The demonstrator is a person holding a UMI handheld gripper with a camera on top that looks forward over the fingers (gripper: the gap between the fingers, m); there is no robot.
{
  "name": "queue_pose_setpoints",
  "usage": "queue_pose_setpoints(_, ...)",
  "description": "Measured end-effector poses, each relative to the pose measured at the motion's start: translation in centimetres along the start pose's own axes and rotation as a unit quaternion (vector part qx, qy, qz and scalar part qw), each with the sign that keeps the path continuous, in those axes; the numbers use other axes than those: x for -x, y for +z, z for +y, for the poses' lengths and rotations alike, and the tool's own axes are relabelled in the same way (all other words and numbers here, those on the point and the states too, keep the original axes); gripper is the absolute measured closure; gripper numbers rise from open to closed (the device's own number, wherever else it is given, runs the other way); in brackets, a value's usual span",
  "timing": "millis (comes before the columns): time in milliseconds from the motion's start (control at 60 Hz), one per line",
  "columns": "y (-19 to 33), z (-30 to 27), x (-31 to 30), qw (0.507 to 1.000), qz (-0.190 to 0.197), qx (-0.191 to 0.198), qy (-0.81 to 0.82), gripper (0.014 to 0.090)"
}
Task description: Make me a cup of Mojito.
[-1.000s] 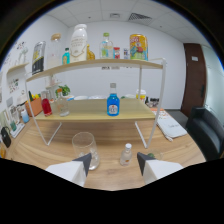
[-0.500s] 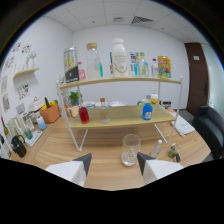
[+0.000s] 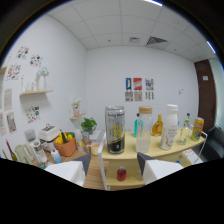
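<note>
My gripper (image 3: 114,167) is open, its two pale fingers (image 3: 70,172) spread with nothing held. Straight ahead, beyond the fingertips, a tall silver, black and yellow can (image 3: 115,130) stands on the top board of a wooden shelf rack (image 3: 150,150). To its right on the same board are a clear jar with a cork lid (image 3: 144,131), a slim blue bottle (image 3: 136,125), an amber bottle (image 3: 158,125), a white bottle (image 3: 170,129) and an orange can (image 3: 198,128). On the lower board a small red bottle (image 3: 121,174) shows in the gap between the fingers, farther off.
Left of the rack sit a potted plant (image 3: 89,124), an orange basket of fruit (image 3: 65,145) and a white appliance (image 3: 48,132). A wall shelf (image 3: 35,92) with vases hangs at the left. Posters (image 3: 137,89) are on the back wall, a dark door (image 3: 205,95) at the right.
The view has swung left and moved in toward the rack's top board. The empty glass and small bottle on the table have dropped out of sight. The fingers stay spread.
</note>
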Motion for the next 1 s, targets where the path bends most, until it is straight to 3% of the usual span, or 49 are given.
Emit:
queue_pose_setpoints(117, 3.7, -1.9, 0.2, 1.000, 0.010, -0.016, -0.001, 0.0183)
queue_pose_setpoints(400, 11.1, -3.5, -0.2, 1.000, 0.022, -0.012, -0.002, 0.0209)
queue_pose_setpoints(533, 12.9, -3.4, 0.0, 1.000, 0.027, -0.008, -0.007, 0.0320)
queue_pose_setpoints(650, 13.3, -3.7, -1.1, 0.998, 0.053, -0.018, -0.003, 0.0506)
queue_pose_setpoints(1000, 12.6, -3.6, -0.7, 1.000, 0.021, -0.017, -0.008, 0.0530)
